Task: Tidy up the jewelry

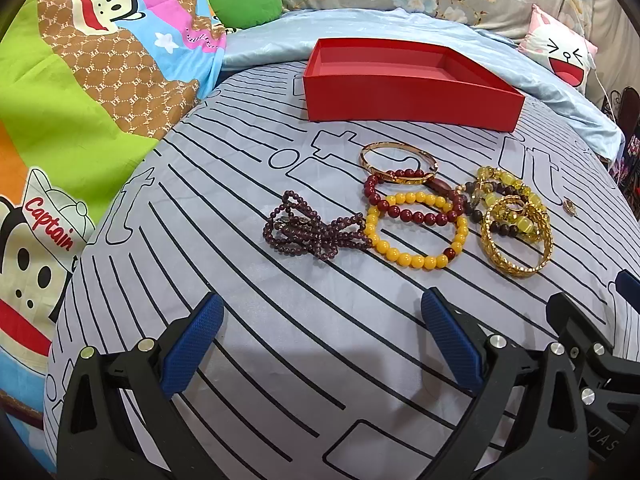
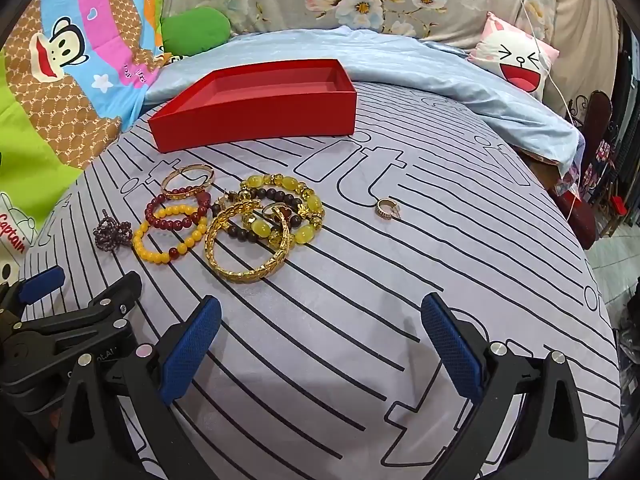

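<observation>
An empty red box (image 1: 408,98) (image 2: 256,120) sits at the back of the grey striped bed sheet. In front of it lies a cluster of jewelry: a purple bead string (image 1: 316,232) (image 2: 110,232), a yellow bead bracelet (image 1: 416,258) (image 2: 168,256), a dark red bead bracelet (image 1: 416,216) (image 2: 176,222), a thin gold bangle (image 1: 398,162) (image 2: 188,180), a wide gold bangle (image 1: 518,240) (image 2: 248,248) and a yellow stone bracelet (image 2: 284,204). A small gold ring (image 2: 388,209) (image 1: 569,207) lies apart to the right. My left gripper (image 1: 322,344) and right gripper (image 2: 320,346) are open, empty, near the front.
Cartoon monkey bedding (image 1: 80,100) rises on the left. A light blue blanket (image 2: 400,64) and a pink cartoon pillow (image 2: 516,60) lie behind the box. The bed's right edge drops off toward a dark chair (image 2: 600,128).
</observation>
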{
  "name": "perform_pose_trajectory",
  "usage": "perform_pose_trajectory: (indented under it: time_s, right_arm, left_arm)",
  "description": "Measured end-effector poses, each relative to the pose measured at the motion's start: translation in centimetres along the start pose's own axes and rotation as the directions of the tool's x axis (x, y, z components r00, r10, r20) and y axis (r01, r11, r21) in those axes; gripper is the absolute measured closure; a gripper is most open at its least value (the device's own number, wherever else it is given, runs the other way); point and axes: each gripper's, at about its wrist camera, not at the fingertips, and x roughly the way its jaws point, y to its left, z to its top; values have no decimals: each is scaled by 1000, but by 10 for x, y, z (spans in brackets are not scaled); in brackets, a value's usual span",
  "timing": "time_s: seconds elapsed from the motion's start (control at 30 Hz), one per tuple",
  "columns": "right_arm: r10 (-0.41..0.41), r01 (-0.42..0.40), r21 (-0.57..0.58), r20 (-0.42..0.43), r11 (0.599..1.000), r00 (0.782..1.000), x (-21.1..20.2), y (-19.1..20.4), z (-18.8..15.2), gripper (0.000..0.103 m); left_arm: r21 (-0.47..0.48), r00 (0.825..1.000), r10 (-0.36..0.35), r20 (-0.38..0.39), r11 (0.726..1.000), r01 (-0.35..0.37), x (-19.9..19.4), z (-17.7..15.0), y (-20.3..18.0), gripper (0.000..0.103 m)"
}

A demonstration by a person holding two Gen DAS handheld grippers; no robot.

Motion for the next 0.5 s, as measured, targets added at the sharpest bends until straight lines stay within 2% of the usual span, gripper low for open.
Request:
perform_pose_trajectory:
  time_s: [0.5]
  right_arm:
    - [-2,2,-3,-6,1000,1000,2,-1,-1,6]
  left_arm:
    - [-8,1000,-4,-4,1000,4,4,0,4,9]
